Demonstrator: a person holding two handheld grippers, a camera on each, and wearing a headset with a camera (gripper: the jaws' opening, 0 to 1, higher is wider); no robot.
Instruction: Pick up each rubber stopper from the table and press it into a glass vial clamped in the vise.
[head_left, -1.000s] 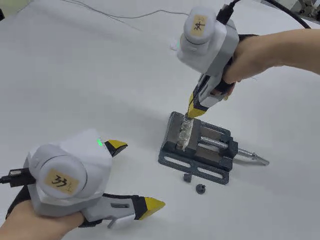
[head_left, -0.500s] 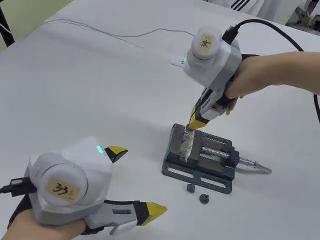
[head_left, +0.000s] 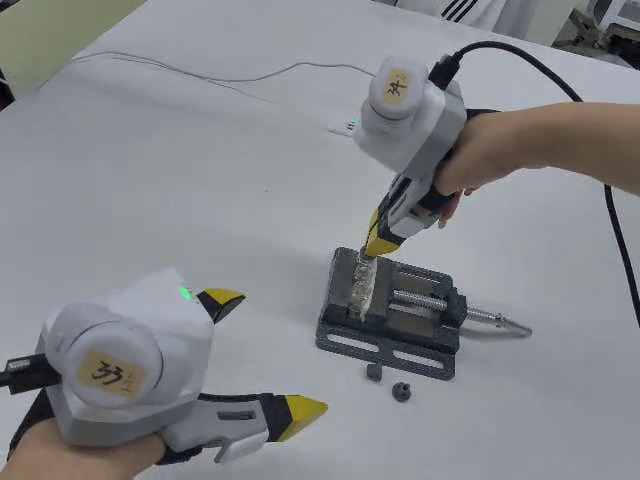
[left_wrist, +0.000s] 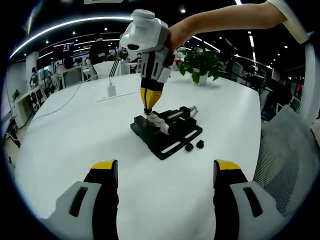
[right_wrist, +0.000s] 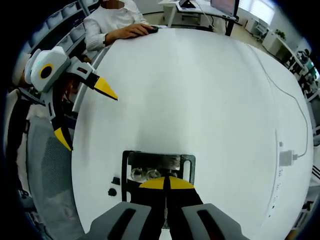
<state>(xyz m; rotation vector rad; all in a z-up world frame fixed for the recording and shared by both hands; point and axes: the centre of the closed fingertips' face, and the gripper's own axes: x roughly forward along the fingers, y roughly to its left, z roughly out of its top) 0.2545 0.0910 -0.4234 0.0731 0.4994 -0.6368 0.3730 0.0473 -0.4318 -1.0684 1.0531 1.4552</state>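
Closest to the person, the left tongs (head_left: 262, 353) hover low over the white surface (head_left: 200, 180) with their yellow-tipped jaws spread wide and nothing between them; the left gripper view shows the same wide gap (left_wrist: 166, 167), aimed at the vise. Just past them a dark stopper (head_left: 374, 371) and a second stopper (head_left: 402, 391) lie loose on the surface, near each other and right beside the front edge of the vise (head_left: 400, 335). The vise is a dark metal one, sitting flat with its screw handle pointing to the right. Clear glass vials (head_left: 362, 290) stand clamped at its left end. The right tongs (head_left: 380, 245) come down steeply from above with their jaws closed together, the tips right at the tops of the vials. In the right gripper view the closed tips (right_wrist: 166, 183) cover part of the vials (right_wrist: 145, 173), so it cannot be told whether a stopper is pinched there. Farther back, a white charger (head_left: 345, 127) lies on the surface with a thin cable (head_left: 230, 76) trailing off to the left.
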